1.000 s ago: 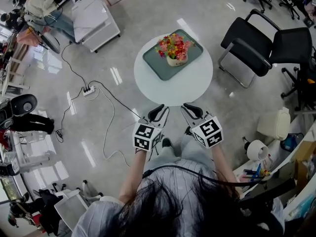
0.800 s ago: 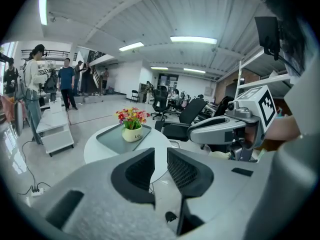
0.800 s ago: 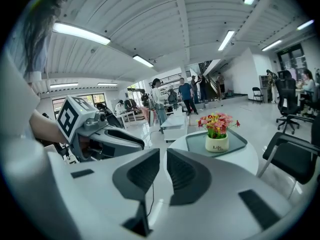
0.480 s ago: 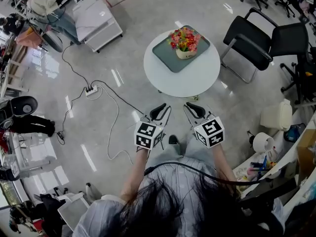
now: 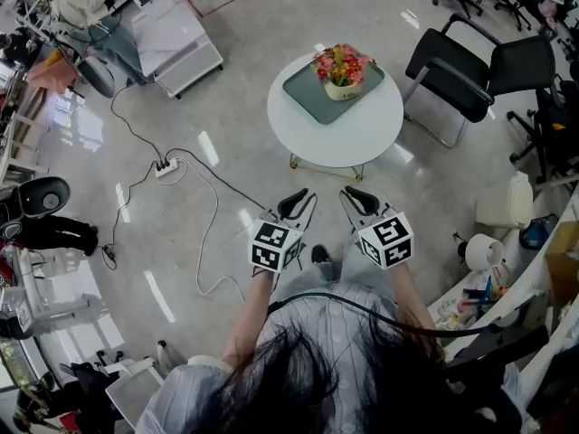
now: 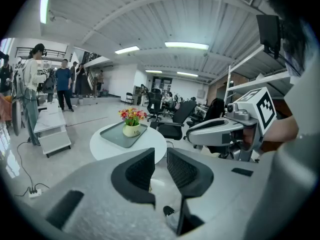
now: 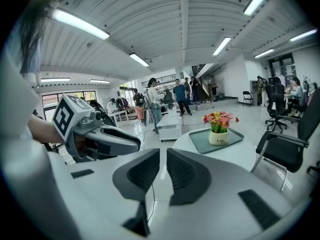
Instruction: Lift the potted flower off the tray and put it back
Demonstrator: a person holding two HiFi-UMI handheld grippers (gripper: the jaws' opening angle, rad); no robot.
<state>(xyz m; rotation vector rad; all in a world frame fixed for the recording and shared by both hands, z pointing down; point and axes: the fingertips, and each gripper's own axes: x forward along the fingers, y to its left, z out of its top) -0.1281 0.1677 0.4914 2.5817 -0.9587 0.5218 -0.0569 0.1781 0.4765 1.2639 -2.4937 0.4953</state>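
The potted flower (image 5: 342,69) sits on its tray (image 5: 308,96) (pre-lift, or already returned). Well away, left gripper (image 5: 298,202) and right gripper (image 5: 355,199) are closed on nothing.

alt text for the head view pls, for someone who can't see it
Seen from above, a person holds a left gripper and a right gripper, both shut and empty, short of a round white table. On it a potted flower stands in a grey-green tray; a black chair stands to the table's right.
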